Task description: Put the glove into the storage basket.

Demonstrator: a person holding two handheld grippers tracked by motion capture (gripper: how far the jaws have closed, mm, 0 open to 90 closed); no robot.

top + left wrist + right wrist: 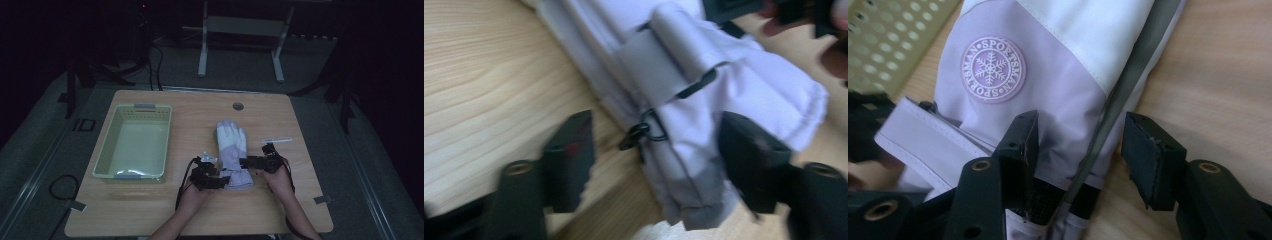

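A white and lilac ski glove (231, 152) lies flat on the wooden table (165, 210), a little right of the middle, with its fingers toward the far edge and its cuff toward the near edge. The left gripper (654, 150) has come to the cuff from the left side; its jaws stand half open around the cuff, one on the wood and one over the fabric, and the pads do not yet seem to press. The right gripper (1078, 145) stands at the right edge of the cuff, also half open, with the grey strap (1128, 85) between its jaws, not clamped as far as I can see. The pale green basket (134, 106) waits near the left edge with nothing in it. I judge that the work is only beginning: the grasp is not finished, and lifting and placing are left.
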